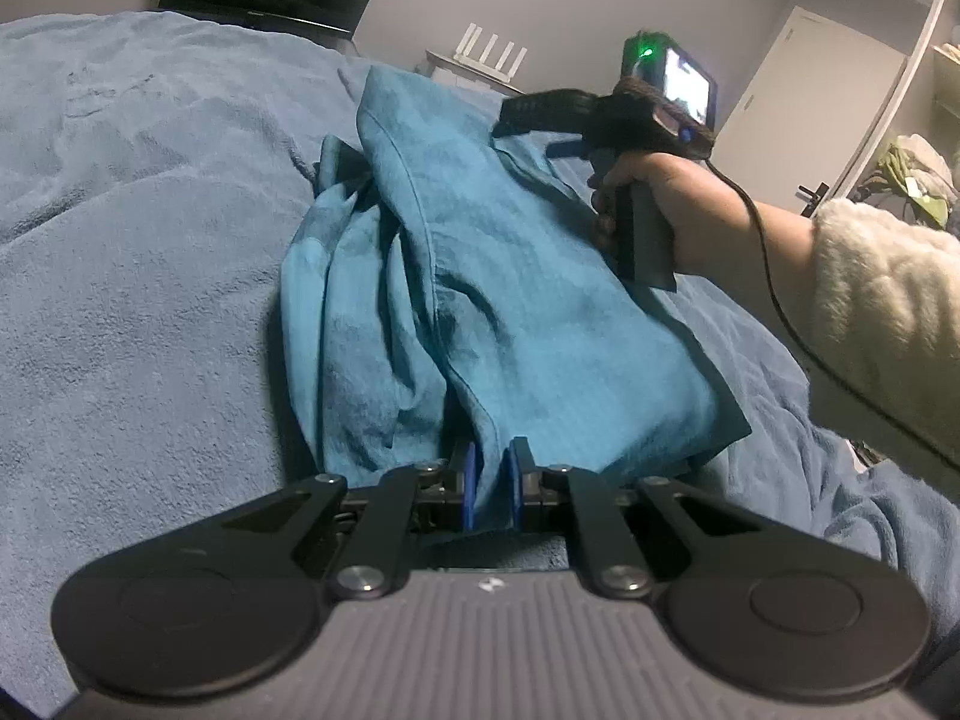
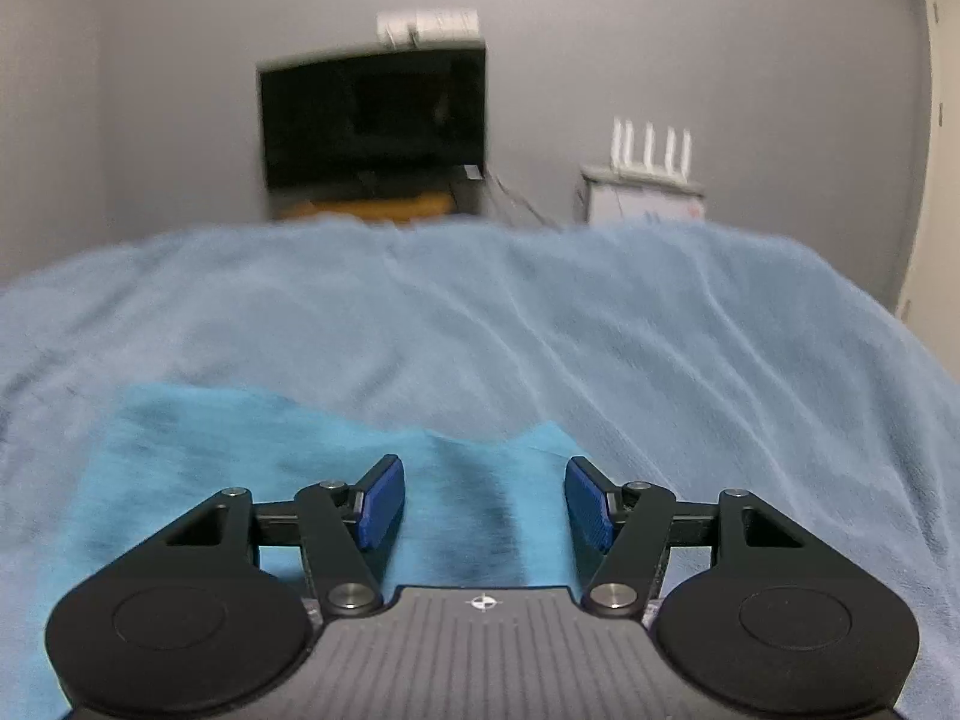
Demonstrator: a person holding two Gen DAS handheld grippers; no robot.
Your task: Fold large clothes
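A large teal garment lies bunched and partly folded on a blue blanket. My left gripper is shut on the garment's near edge, cloth pinched between its blue pads. My right gripper is open and empty, hovering just above the teal garment. In the left wrist view the right gripper is held in a hand over the garment's far right side; its fingertips are hidden there.
The blue blanket covers the whole bed. A dark TV screen and a white router on a small cabinet stand by the far wall. A white door and shelves are at the right.
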